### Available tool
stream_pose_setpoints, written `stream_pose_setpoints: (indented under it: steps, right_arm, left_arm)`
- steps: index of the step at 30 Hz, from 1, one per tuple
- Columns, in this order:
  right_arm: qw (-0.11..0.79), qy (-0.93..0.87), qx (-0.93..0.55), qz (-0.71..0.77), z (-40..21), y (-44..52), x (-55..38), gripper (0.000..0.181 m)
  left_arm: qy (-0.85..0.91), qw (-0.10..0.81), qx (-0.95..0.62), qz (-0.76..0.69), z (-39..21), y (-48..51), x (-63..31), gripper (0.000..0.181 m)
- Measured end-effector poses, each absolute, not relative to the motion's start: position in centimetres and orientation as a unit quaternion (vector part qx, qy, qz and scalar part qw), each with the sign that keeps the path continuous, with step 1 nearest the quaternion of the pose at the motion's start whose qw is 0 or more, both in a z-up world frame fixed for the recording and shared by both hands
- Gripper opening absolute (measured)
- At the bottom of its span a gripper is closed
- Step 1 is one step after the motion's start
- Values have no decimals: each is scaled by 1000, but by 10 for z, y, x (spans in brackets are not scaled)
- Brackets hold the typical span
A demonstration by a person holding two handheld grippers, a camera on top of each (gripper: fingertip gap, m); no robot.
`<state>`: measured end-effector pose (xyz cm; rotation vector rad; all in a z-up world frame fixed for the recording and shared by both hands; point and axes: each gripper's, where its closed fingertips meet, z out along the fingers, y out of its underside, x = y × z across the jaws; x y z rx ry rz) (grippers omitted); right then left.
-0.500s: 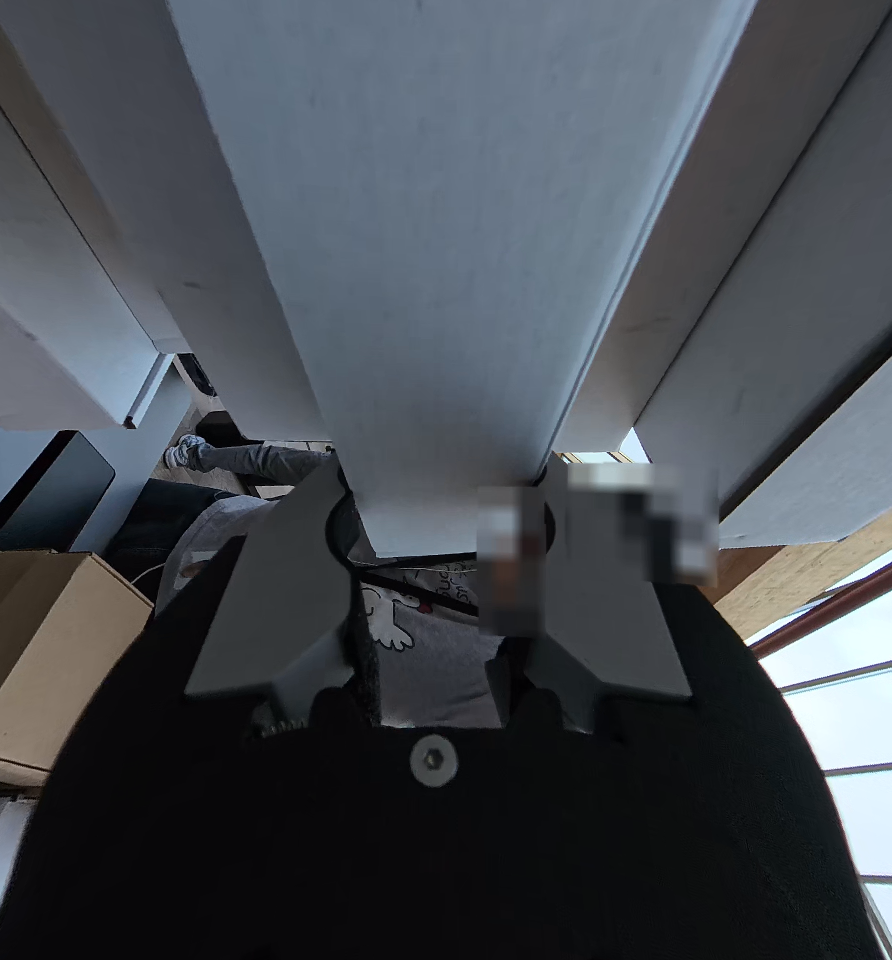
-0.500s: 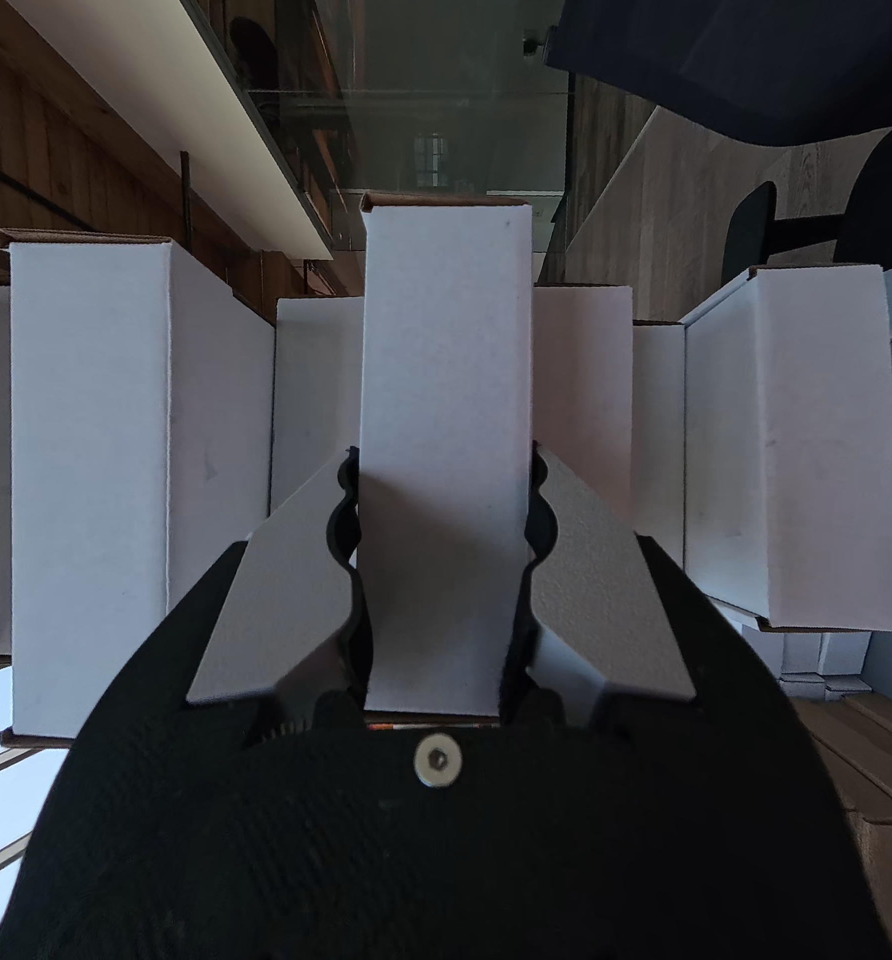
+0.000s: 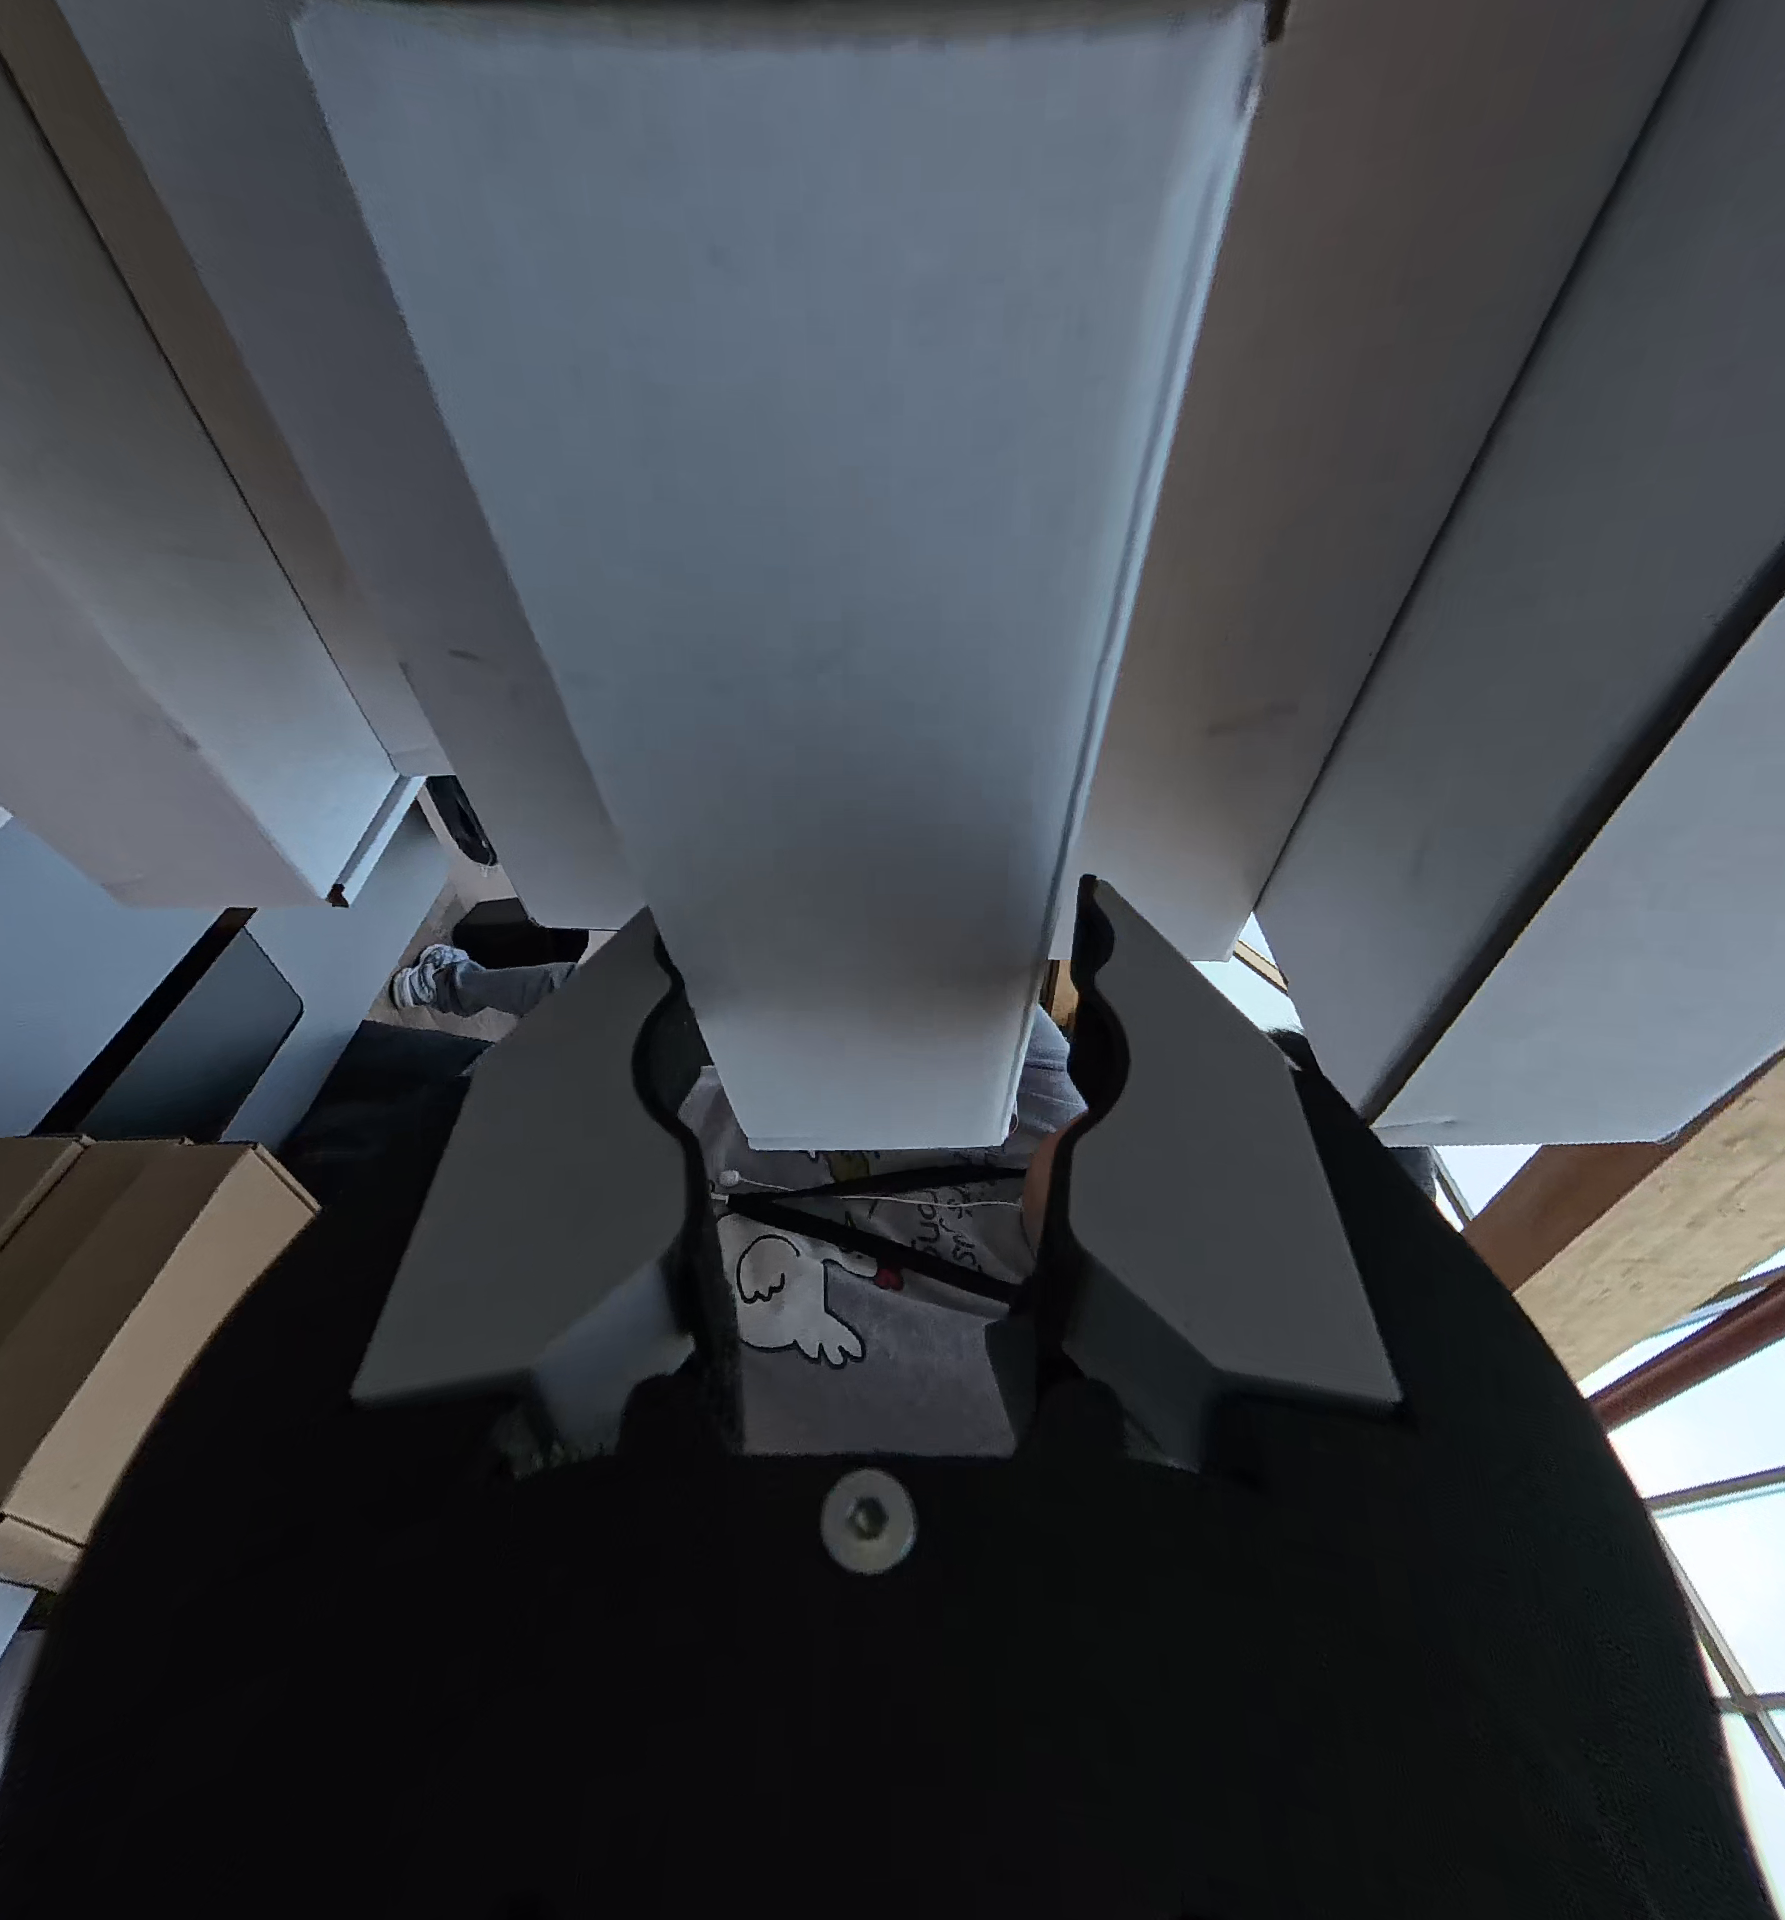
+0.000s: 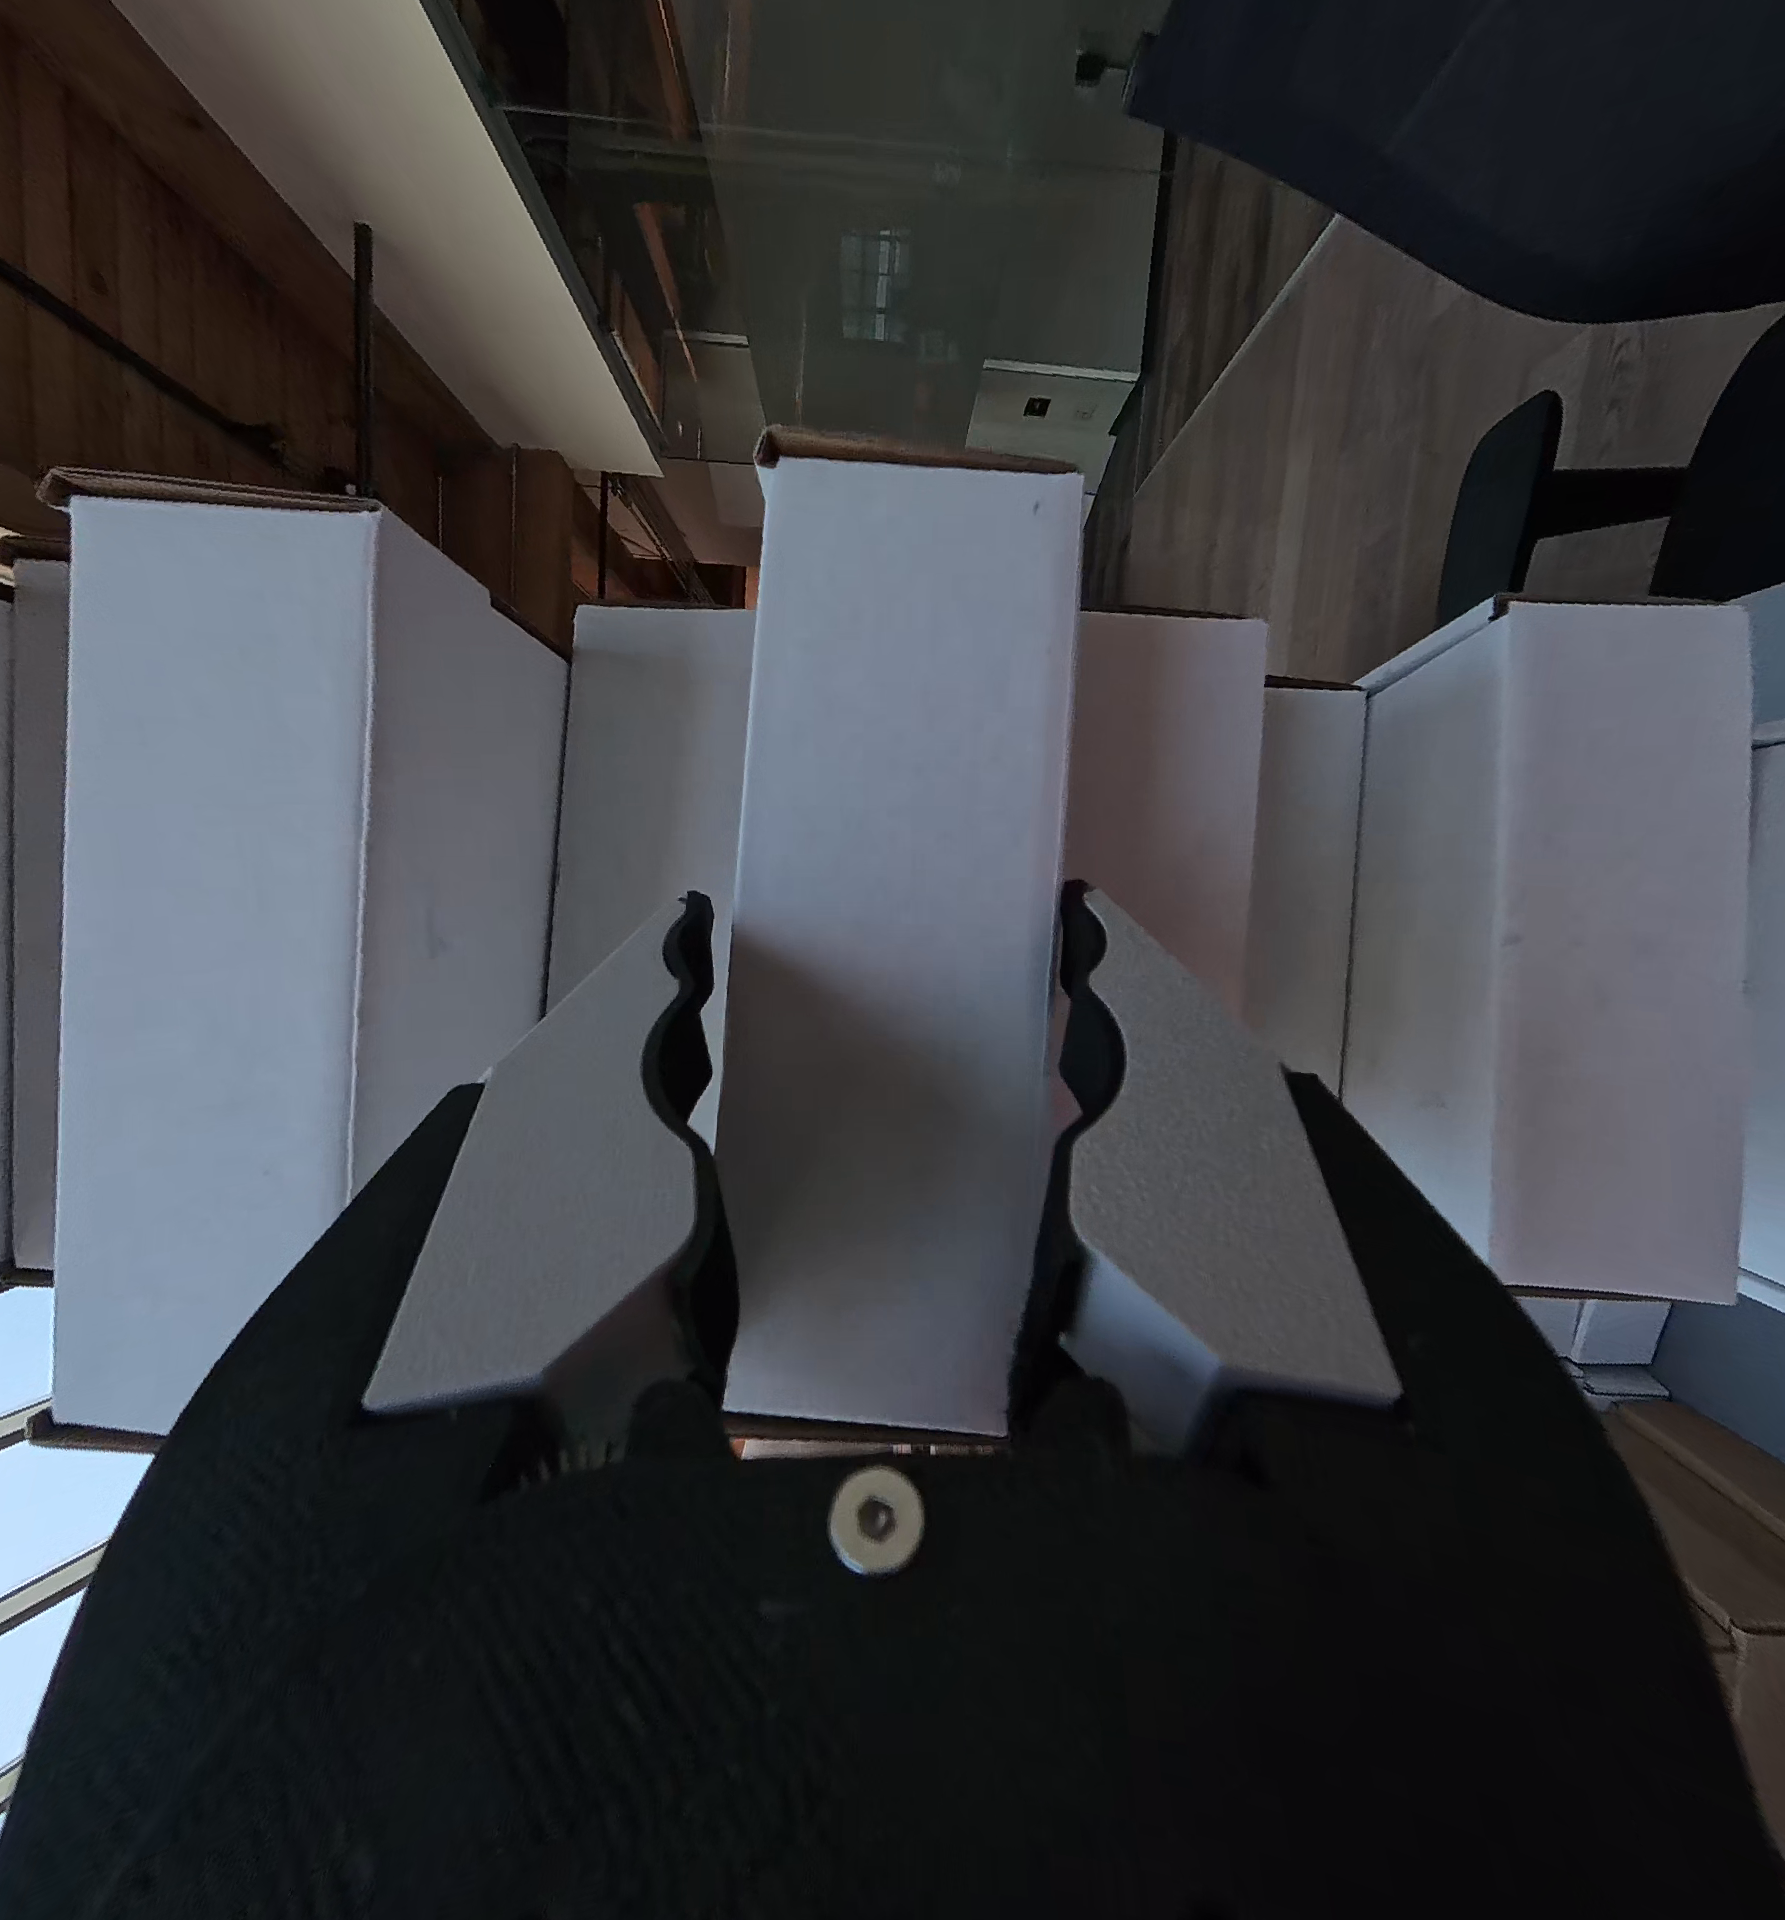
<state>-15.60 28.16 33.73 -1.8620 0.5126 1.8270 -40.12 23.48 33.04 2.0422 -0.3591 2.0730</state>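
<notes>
The left gripper [image 3: 872, 997] sits at the near end of a long white cardboard box [image 3: 805, 520]. Its grey fingers [image 3: 545, 1174] are spread: the left one lies against the box edge, while a clear gap separates the right one from the box wall, so nothing is clamped. The box end lies between the fingertips only; the space behind it is unoccupied.

More white boxes of the same kind [image 3: 1553, 644] lie parallel on both sides of this long box, close-packed. Beyond its near end, a person's grey printed garment [image 3: 846, 1320] shows between the fingers. A brown corrugated carton [image 3: 109, 1320] lies to the left of the box end.

The right gripper [image 4: 883, 1049] has a tall white cardboard box [image 4: 898, 883] seated deep between its fingers. The black wavy pads [image 4: 685, 1049] meet the box walls on both sides, a closed hold on the box; full-depth seating likely resists twisting. Further white boxes [image 4: 213, 883] stand in a row on either side of and behind the tall box. A dark chair [image 4: 1511, 509] stands beyond it to the right.
</notes>
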Motion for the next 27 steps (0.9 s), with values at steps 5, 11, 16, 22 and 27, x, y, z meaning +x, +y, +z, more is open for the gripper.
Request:
stream_pose_setpoints:
  steps: [5, 11, 16, 22, 27]
  right_arm:
    - [240, 183, -684, 664, 337, 282, -155, 67]
    - [242, 183, -686, 661, 336, 281, -154, 69]
    - [248, 184, -691, 654, 335, 282, -151, 72]
    - [265, 192, -694, 641, 333, 285, -144, 77]
    - [284, 205, -685, 639, 334, 285, -133, 81]
  left_arm:
    - [-110, 96, 689, 710, 333, 240, -401, 71]
    - [-97, 84, 687, 715, 334, 246, -406, 71]
    - [-88, 74, 688, 716, 334, 249, -412, 75]
    - [-83, 65, 684, 722, 336, 248, -418, 76]
    - [-73, 47, 680, 728, 336, 248, -429, 75]
